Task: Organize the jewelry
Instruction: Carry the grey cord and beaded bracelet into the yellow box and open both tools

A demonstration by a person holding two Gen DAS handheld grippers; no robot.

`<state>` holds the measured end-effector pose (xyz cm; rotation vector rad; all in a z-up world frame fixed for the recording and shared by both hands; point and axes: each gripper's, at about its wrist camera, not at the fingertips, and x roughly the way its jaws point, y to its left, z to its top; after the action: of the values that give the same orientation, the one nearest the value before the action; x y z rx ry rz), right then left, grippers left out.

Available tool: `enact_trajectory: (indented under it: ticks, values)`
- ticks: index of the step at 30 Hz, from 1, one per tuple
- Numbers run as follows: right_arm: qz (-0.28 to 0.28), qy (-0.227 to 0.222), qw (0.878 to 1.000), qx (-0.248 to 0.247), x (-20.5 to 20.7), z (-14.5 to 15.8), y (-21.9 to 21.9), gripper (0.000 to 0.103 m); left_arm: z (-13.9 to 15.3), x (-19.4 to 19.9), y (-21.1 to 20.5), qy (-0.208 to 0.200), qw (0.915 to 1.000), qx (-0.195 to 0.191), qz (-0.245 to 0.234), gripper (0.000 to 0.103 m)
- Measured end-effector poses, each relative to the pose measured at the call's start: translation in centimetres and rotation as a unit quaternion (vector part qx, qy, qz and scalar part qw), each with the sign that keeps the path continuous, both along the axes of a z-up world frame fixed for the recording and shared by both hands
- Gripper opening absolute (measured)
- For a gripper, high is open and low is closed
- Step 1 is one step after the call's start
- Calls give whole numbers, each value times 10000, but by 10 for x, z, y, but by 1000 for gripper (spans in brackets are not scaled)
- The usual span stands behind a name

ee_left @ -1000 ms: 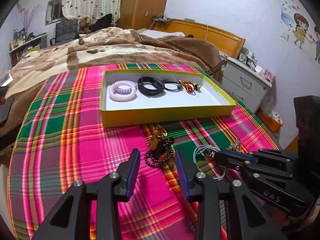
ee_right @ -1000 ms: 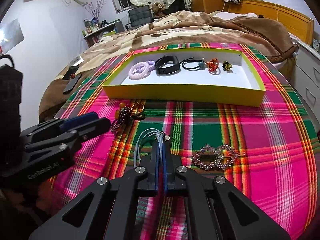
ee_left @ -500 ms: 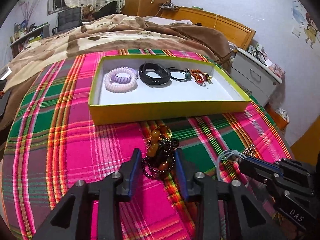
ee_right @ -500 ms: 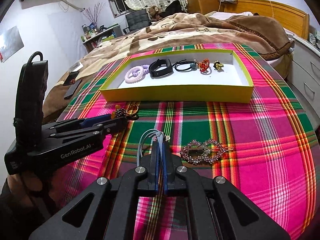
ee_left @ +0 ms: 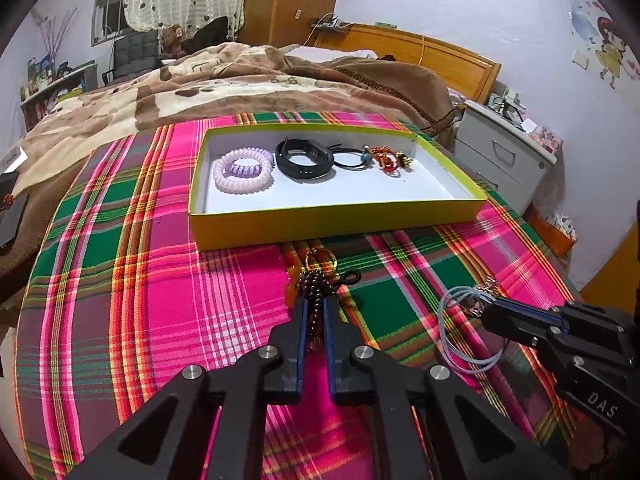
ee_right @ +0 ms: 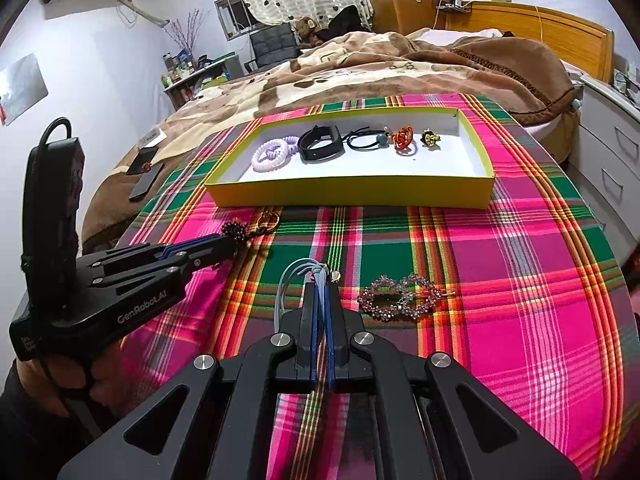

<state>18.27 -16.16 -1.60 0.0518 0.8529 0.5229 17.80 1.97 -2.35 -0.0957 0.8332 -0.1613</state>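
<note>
Plaid woven cloth (ee_left: 160,300), left tongs (ee_left: 313,306) pinching dark beaded bracelet (ee_left: 316,286), right tongs (ee_right: 321,294) clamping thin blue cord loops (ee_right: 290,280).

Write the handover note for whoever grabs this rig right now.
Left gripper: jaws shut on the dark bead bracelet, on the plaid cloth just in front of the yellow tray.
Right gripper: jaws shut on the pale blue hair ties.
Done, in the tray: purple coil ties, black band, black elastic, orange piece, gold-and-black piece.
Left: both held items, then the rhinestone clip, still on the cloth.
</note>
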Motion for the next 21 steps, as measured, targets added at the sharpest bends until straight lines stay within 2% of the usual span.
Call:
enact_trajectory:
  ticks: [10, 21]
  values:
    - [-25, -110, 9999, -4, -6, 9, -2, 3, 17, -22, 0, -224, 9996, -108, -102, 7]
    - [-98, -296, 9995, 6, -1, 24, -10, 3, 47, -23, 4, -549, 9980, -243, -214, 7]
